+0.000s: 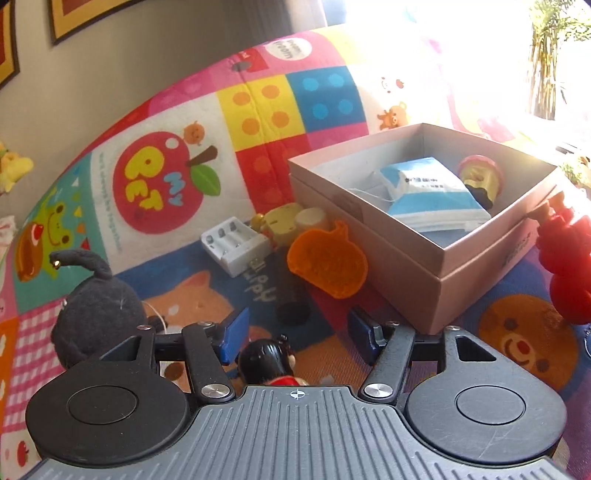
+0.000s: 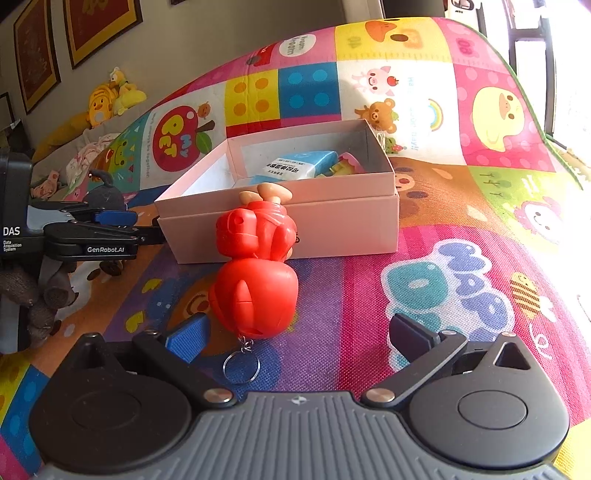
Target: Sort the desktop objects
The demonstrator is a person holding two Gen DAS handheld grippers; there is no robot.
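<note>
An open pale box point(image 1: 406, 254) point(image 2: 332, 218) stands on the play mat and holds a blue-white tissue pack point(image 1: 428, 192) point(image 2: 295, 166) and a red-yellow toy point(image 1: 480, 177). My left gripper point(image 1: 295, 332) is open above a black-haired doll point(image 1: 266, 360), which lies between its fingers. An orange apple-shaped lid point(image 1: 327, 264), a black cylinder point(image 1: 291, 295), a white battery charger point(image 1: 234, 245), a yellow figure point(image 1: 284, 223) and a black plush point(image 1: 96, 306) lie ahead. My right gripper point(image 2: 299, 339) is open behind a red figure keychain point(image 2: 255, 266) point(image 1: 565, 258) leaning against the box.
The colourful cartoon play mat point(image 2: 461, 221) covers the surface. The left gripper shows in the right wrist view point(image 2: 92, 236) at the left. Yellow plush toys point(image 2: 107, 99) lie by the wall with framed pictures point(image 2: 99, 26). Bright window light is at the right.
</note>
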